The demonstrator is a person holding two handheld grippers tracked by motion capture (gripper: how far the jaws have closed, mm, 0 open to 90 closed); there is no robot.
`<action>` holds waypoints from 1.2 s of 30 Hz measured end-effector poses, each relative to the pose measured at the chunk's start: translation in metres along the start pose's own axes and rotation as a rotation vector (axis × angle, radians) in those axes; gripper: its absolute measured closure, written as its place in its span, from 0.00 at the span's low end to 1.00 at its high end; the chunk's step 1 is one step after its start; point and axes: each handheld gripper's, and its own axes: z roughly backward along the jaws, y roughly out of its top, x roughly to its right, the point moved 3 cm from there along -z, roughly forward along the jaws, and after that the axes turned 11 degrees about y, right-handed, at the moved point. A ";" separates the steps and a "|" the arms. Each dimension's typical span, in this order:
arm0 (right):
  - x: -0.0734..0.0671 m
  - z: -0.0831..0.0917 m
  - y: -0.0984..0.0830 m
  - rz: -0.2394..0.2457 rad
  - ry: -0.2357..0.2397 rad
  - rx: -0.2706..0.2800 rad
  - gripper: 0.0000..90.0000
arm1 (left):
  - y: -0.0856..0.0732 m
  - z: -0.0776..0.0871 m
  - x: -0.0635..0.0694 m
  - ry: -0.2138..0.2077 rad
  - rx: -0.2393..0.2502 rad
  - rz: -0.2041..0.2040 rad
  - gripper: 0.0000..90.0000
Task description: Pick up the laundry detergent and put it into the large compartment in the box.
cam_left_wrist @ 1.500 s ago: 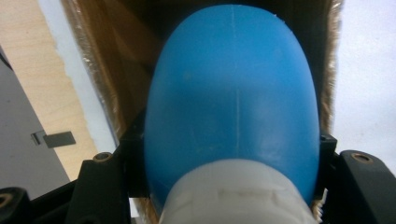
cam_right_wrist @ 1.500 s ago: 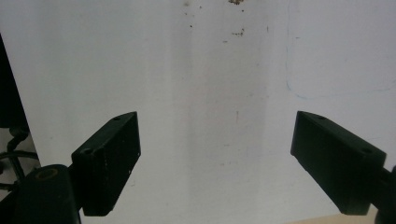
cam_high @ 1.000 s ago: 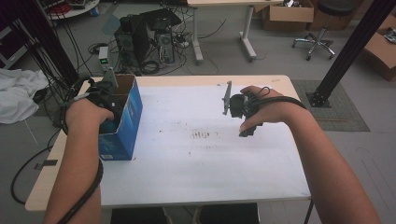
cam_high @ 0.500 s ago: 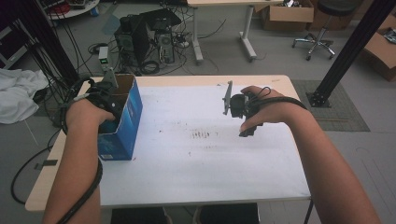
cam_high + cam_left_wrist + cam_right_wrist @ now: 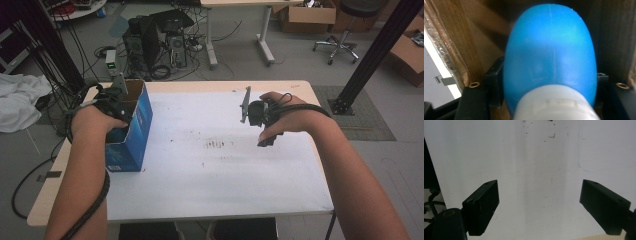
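Left gripper [image 5: 116,102]: held in the person's left hand, reaching down into the open top of the blue cardboard box [image 5: 131,135]; the high view shows the hand and cable above the box opening.
Left jaws: the left gripper view shows a blue bottle [image 5: 550,55] with a pale cap end sitting between them, brown cardboard walls on both sides. The jaws have just been opening; whether the pads still press on the bottle I cannot tell, since the bottle covers them.
Blue bottle: inside the box, rounded end pointing away from the camera, cap end nearest it.
Blue cardboard box: upright near the left edge of the surface [image 5: 225,180], toward its far left corner, top flaps open.
Right gripper [image 5: 252,114]: held in the person's right hand over the far right part of the surface, well apart from the box, its grey plate standing upright.
Right jaws: released, spread wide with nothing between them in the right gripper view [image 5: 540,207]; the white surface with a few dark specks lies beyond.
Surface: white sheet over a pale wooden top, with a patch of dark smudges near its middle.
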 end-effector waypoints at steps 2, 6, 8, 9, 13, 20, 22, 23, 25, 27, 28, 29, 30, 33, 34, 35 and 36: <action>0.000 0.000 0.001 0.001 0.000 -0.001 0.18 | 0.000 0.002 0.001 -0.001 0.006 0.003 0.35; 0.000 -0.001 0.002 0.005 0.003 -0.001 0.18 | -0.001 0.003 0.001 0.013 0.008 0.001 0.32; 0.000 -0.002 0.003 0.006 0.004 -0.001 0.18 | -0.001 0.004 0.000 0.013 0.005 0.001 0.31; 0.000 -0.002 0.003 0.006 0.004 -0.001 0.18 | -0.001 0.004 0.000 0.012 0.002 0.000 0.31; 0.000 -0.002 0.003 0.009 0.004 -0.004 0.18 | -0.001 0.007 0.001 0.027 0.009 -0.004 0.31; 0.000 -0.002 0.004 0.009 0.004 -0.003 0.18 | -0.002 0.014 0.001 0.031 0.021 -0.004 0.31; 0.000 -0.002 0.004 0.011 0.004 -0.003 0.18 | -0.003 0.016 0.000 0.035 0.024 -0.004 0.30; 0.000 -0.002 0.005 0.011 0.004 -0.002 0.18 | -0.003 0.018 -0.001 0.037 0.028 -0.008 0.30; 0.000 -0.001 0.005 0.012 0.004 -0.003 0.18 | -0.004 0.022 -0.001 0.038 0.040 -0.010 0.30; 0.000 0.000 0.005 0.011 0.001 -0.002 0.18 | -0.005 0.023 -0.001 0.038 0.040 -0.014 0.30; 0.000 0.000 0.005 0.011 0.001 -0.002 0.18 | -0.005 0.025 -0.001 0.036 0.044 -0.014 0.30; 0.000 0.000 0.005 0.012 0.000 -0.002 0.18 | -0.005 0.026 -0.001 0.033 0.046 -0.013 0.27; 0.000 0.000 0.005 0.012 0.000 -0.002 0.18 | -0.006 0.027 -0.001 0.036 0.046 -0.013 0.27; 0.000 0.002 0.006 0.012 -0.002 0.002 0.18 | -0.007 0.033 -0.001 0.034 0.056 -0.017 0.26; 0.000 0.002 0.007 0.013 -0.002 0.003 0.18 | -0.007 0.035 -0.002 0.039 0.061 -0.018 0.26; 0.000 0.003 0.008 0.015 -0.003 0.003 0.18 | -0.008 0.039 -0.002 0.045 0.065 -0.020 0.25; 0.000 0.003 0.008 0.015 -0.003 0.003 0.18 | -0.008 0.039 -0.002 0.045 0.065 -0.020 0.25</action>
